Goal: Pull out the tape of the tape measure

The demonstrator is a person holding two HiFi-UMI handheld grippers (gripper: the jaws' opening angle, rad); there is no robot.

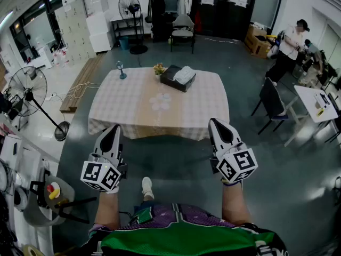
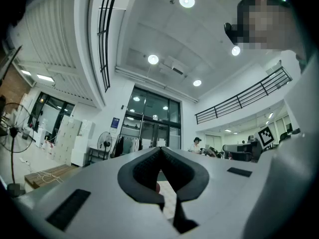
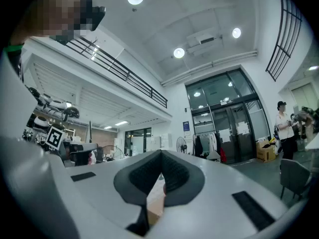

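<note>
Standing well back from a worktop (image 1: 202,108) draped in a pale checked cloth, a person holds the left gripper (image 1: 113,128) and the right gripper (image 1: 216,122) out ahead, side by side and pointing roughly level towards it. In both gripper views the jaws are pressed together with nothing between them, the dark pads of each meeting at the tip. The tape measure cannot be picked out at this distance. What shows on the worktop is a dark box (image 1: 173,80) at the far edge with a white cloth (image 1: 185,74) bundled on top, a small pot of flowers (image 1: 159,68) just beside it, a small upright object (image 1: 122,71) near the far left corner, and a few pale items (image 1: 160,101) at the centre. Both grippers are apart from the worktop, over grey floor, above the person's white shoe (image 1: 147,187). A floor fan (image 1: 29,87) stands at the left, and another person (image 1: 290,44) bends over boxes at the far right.
</note>
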